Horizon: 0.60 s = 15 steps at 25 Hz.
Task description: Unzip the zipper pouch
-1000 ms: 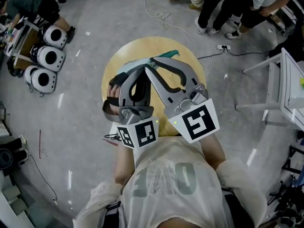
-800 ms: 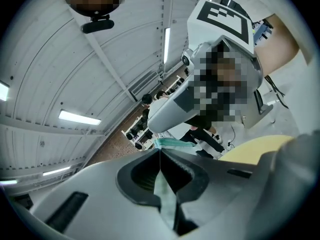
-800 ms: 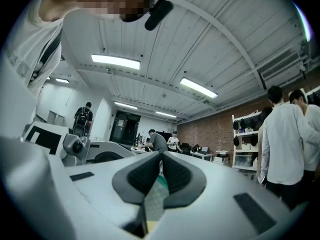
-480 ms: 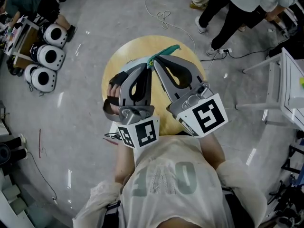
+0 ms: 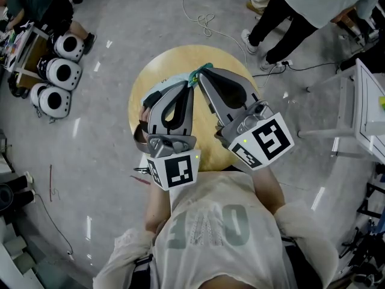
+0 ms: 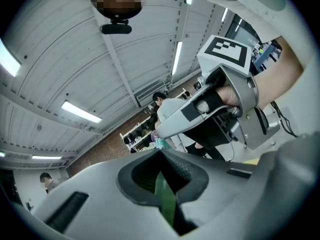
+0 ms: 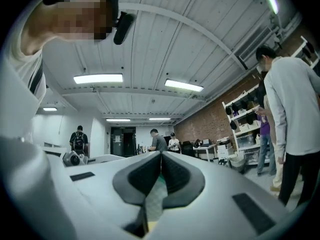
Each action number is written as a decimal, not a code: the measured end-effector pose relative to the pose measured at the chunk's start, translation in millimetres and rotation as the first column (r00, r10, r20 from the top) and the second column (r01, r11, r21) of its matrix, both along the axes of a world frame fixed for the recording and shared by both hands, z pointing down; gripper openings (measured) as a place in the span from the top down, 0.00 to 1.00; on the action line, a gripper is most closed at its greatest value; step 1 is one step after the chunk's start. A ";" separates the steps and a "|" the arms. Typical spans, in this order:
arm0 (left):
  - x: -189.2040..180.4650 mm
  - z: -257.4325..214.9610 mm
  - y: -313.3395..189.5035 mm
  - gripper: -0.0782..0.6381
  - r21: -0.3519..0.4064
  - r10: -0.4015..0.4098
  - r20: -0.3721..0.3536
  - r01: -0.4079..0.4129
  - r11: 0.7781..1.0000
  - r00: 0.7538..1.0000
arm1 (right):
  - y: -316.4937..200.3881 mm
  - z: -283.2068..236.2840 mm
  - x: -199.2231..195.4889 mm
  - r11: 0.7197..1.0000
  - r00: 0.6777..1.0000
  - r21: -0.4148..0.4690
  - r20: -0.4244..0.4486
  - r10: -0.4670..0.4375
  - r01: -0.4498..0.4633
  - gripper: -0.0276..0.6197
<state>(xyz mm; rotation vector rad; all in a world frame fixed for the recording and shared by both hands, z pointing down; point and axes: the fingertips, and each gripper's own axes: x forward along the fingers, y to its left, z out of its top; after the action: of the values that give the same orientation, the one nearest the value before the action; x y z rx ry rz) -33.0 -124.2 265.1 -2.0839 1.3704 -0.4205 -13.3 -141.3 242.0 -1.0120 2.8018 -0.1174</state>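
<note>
A pale teal zipper pouch (image 5: 170,80) hangs over the round wooden table (image 5: 231,58), held up between both grippers. My left gripper (image 5: 191,85) is shut on a green strip of the pouch (image 6: 165,200), which shows between its jaws in the left gripper view. My right gripper (image 5: 201,73) meets it tip to tip and is shut on pale meshy pouch fabric (image 7: 155,199). The right gripper (image 6: 215,111) also shows in the left gripper view, close ahead. Most of the pouch is hidden behind the jaws.
White round devices (image 5: 59,72) stand on the floor at the left. A cable (image 5: 206,21) and a power strip (image 5: 283,60) lie beyond the table. People (image 5: 295,11) stand at the upper right. A white frame (image 5: 361,110) is at the right edge.
The right gripper has rolled, and its marker cube has swung out to the right. The teal end of the pouch has drawn in toward the jaw tips. The left gripper rolled slightly.
</note>
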 end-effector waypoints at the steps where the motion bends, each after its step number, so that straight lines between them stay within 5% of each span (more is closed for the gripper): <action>1: -1.0 -2.9 1.5 0.85 0.001 0.012 -0.028 -0.012 1.000 1.000 | -3.5 2.7 4.8 1.000 1.000 -0.021 0.020 0.015 -0.015 0.91; 6: -21.8 -14.3 8.3 0.85 0.001 0.019 -0.128 -0.019 1.000 0.992 | -26.8 17.8 46.8 0.985 0.980 -0.162 0.175 0.091 -0.062 0.91; 15: -58.6 -17.8 8.4 0.85 -0.005 -0.064 -0.164 0.064 0.998 0.984 | -34.5 26.5 74.8 0.976 0.979 -0.145 0.096 0.178 -0.163 0.91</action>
<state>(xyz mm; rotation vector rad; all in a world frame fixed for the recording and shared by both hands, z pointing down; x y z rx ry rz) -91.6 -115.8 247.3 -2.1181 1.5348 -0.2799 61.5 -175.9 268.5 -1.2325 2.6258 -0.3365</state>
